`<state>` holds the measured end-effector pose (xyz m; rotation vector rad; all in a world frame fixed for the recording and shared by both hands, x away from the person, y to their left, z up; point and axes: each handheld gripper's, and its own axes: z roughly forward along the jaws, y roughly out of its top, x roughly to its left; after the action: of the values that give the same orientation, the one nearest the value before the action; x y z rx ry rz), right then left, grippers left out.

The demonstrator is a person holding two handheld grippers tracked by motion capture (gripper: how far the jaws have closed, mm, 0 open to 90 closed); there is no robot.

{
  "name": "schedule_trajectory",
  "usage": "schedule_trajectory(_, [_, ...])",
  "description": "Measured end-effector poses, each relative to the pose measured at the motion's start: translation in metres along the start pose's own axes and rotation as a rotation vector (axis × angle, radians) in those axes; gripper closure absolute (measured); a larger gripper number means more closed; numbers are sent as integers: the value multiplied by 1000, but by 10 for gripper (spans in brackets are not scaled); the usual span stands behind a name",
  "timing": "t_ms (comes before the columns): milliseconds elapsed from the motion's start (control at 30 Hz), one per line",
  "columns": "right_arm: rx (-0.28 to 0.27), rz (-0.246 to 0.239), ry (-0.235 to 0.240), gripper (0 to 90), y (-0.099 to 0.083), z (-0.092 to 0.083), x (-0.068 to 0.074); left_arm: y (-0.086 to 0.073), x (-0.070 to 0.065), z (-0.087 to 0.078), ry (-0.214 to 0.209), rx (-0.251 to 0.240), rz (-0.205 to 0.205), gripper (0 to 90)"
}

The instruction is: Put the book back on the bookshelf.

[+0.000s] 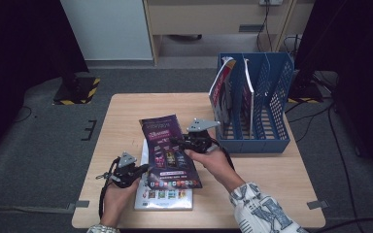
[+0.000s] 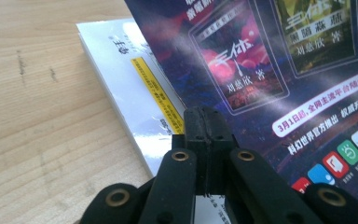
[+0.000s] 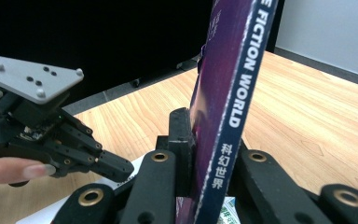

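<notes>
Wooden table (image 1: 272, 165), grey carpet (image 1: 39, 160), blue file rack (image 1: 267, 97) at right.

Looks like a lab or office room set up for recording, honestly. A small light wooden bench (image 1: 126, 111) stands alone on grey carpet (image 1: 39, 145), with black-draped walls at 9 and 3 o'clock. At 10 o'clock there's a black stand foot with yellow-black hazard tape (image 1: 76, 91), and cables (image 1: 315, 109) run over the floor at 2 o'clock. At 12 o'clock sits pale wooden office furniture (image 1: 213, 19), and a blue plastic file rack (image 1: 267, 97) on the bench adds to the office vibe.
</notes>
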<state>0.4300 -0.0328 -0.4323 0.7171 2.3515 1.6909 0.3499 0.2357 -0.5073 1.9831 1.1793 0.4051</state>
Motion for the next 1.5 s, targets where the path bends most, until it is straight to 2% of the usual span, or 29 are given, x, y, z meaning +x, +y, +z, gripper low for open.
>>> schedule_trajectory(167, [-11,-10,-7,818,1,-1,2,0,-1,1,0,-15,-24,898])
schedule_trajectory(267, [-35,-14,-16,831,5,-3,4,0,1,0,-15,-45,-62,799])
schedule_trajectory(333, [-46,-22,-21,839,8,-4,5,0,0,2,-28,-58,-71,736])
schedule_trajectory(400, [-60,-32,-24,842,11,-5,7,0,0,4,-39,-57,-86,610])
schedule_trajectory(500, [-63,-32,-23,842,13,-6,7,0,-1,6,-55,-57,-92,512])
schedule_trajectory(533, [-72,-37,-27,843,16,-7,8,0,-1,8,-81,-60,-101,501])
schedule_trajectory(733, [-96,-39,-25,843,19,-10,7,0,-3,11,-109,-59,-98,422])
schedule_trajectory(867, [-120,-39,-19,843,22,-12,7,-1,-3,14,-131,-40,-98,389])
schedule_trajectory(1067, [-131,-41,-8,843,24,-11,10,-2,-1,16,-156,-41,-107,389])
schedule_trajectory(1167, [-137,-44,-5,843,26,-11,11,-1,0,16,-175,-47,-112,421])
schedule_trajectory(1233, [-140,-45,-1,843,26,-11,11,0,2,16,-185,-45,-101,472])
schedule_trajectory(1267, [-141,-46,0,843,27,-11,12,0,2,16,-204,-44,-103,506])
schedule_trajectory(1300, [-141,-46,0,843,27,-11,12,0,2,16,-204,-44,-103,570])
schedule_trajectory(1333, [-142,-46,2,843,27,-11,12,1,2,16,-206,-47,-97,570])
schedule_trajectory(1433, [-148,-52,5,843,28,-13,12,4,5,14,-212,-51,-111,715])
schedule_trajectory(1500, [-153,-51,1,843,28,-14,11,5,8,13,-220,-60,-130,768])
